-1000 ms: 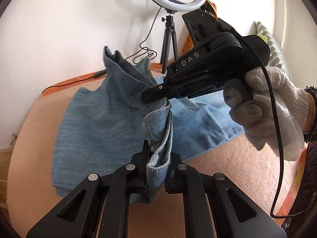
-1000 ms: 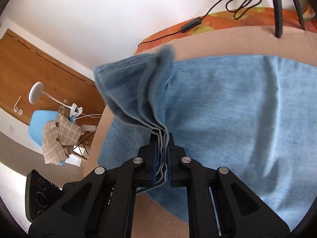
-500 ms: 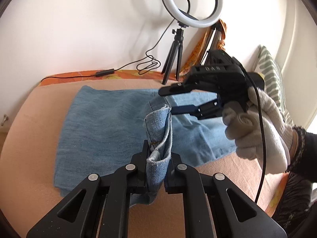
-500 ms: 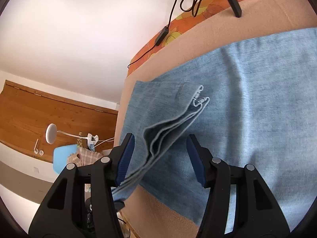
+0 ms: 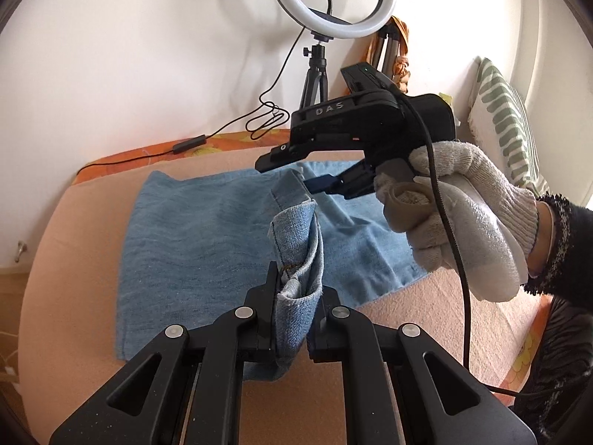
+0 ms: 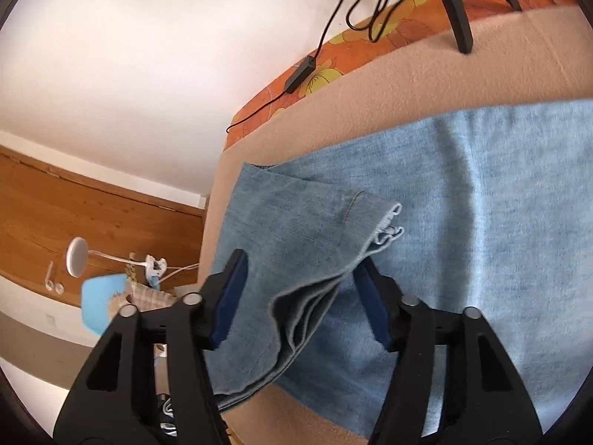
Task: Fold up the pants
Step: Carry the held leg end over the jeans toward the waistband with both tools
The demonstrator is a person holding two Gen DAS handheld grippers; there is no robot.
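The light blue denim pants (image 5: 207, 244) lie folded on the peach bed cover (image 5: 70, 259). My left gripper (image 5: 296, 293) is shut on the near hem corner of the pants, which stands up between its fingers. My right gripper (image 5: 292, 170), in a white-gloved hand, hovers open above the far hem corner. In the right wrist view the right gripper (image 6: 300, 278) is open, and the loose hem layers (image 6: 333, 259) lie between its blue pads without being pinched. The pants (image 6: 500, 241) spread to the right beneath.
A ring light on a tripod (image 5: 330, 7) stands at the back of the bed with a black cable (image 5: 267, 118). A striped pillow (image 5: 507, 122) is at the right. Off the bed's left edge are a wooden door (image 6: 92, 215) and a blue chair (image 6: 100, 296).
My right gripper has opened and let go of the far hem corner, which dropped onto the pants. The right gripper drew back slightly. My left gripper still holds the near corner.
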